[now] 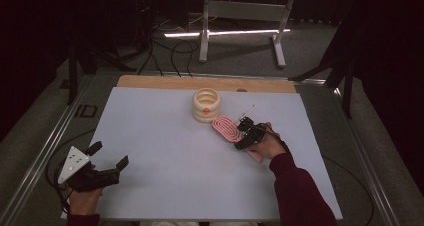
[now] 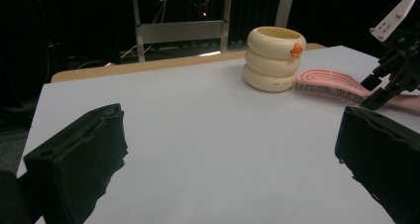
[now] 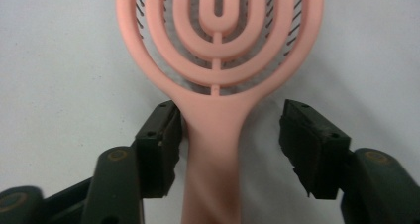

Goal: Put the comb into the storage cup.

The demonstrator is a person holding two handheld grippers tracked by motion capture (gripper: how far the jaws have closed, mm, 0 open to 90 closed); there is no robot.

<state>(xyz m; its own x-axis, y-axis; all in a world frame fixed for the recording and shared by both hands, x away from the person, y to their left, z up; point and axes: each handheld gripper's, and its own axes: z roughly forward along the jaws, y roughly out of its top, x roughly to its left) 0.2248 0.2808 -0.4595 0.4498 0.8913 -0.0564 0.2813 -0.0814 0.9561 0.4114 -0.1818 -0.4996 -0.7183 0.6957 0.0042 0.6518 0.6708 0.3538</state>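
White table sheet [image 1: 165, 151], dark room

Small dark lettering is showing on the lowest ring of the cream ringed holder [image 2: 275, 58] (too tiny to read); nothing else is carrying text.

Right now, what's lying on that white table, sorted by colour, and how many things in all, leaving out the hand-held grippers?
Pink: 1, the hairbrush
Cream: 1, the ringed cup with a small orange spot on its side
Total: 2
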